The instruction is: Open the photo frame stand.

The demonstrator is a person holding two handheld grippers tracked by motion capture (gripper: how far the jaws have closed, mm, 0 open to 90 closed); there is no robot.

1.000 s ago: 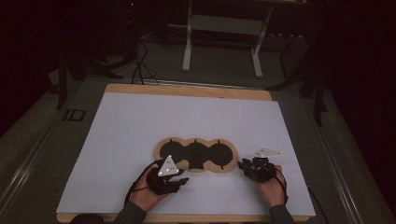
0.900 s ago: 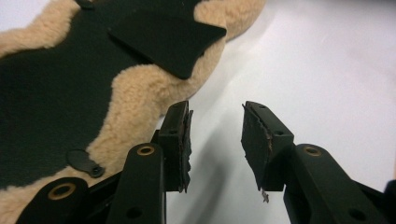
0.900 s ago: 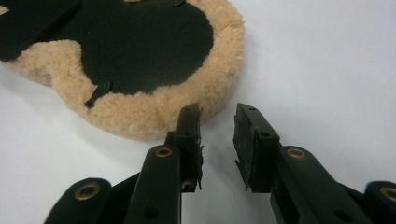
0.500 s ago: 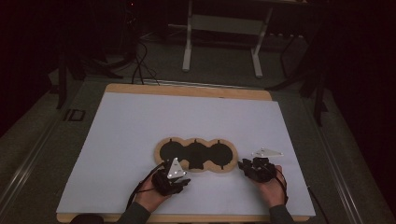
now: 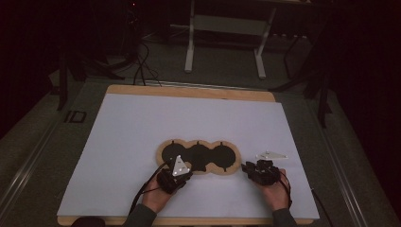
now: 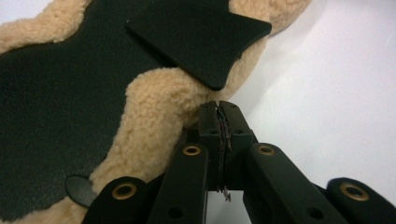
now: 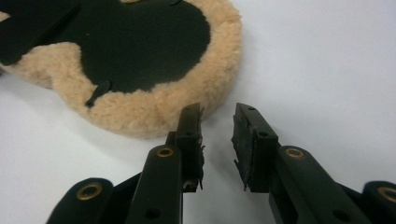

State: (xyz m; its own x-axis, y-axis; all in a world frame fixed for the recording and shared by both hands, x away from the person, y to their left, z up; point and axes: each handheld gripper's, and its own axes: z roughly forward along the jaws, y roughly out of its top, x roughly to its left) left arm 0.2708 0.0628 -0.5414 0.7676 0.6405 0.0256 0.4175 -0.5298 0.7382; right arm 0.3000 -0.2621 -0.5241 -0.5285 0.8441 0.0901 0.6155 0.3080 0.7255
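Left gripper (image 6: 218,112): jaws clenched together at the near edge of the fleece pad (image 6: 159,98), nothing visibly between them; a pull may slip off. Right gripper (image 7: 217,126): jaws apart beside the pad's right end; closing here may miss the edge. The pad lies flat on the white table sheet (image 5: 142,127).

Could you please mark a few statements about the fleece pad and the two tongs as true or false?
1. The left tongs are shut at the pad's fleecy rim. True.
2. The right tongs are clamped on the pad. False: their jaws stand apart, with nothing between them.
3. The pad has a tan rim around a black middle. True.
4. The pad lies on bare wood. False: it lies on a white sheet covering the table.
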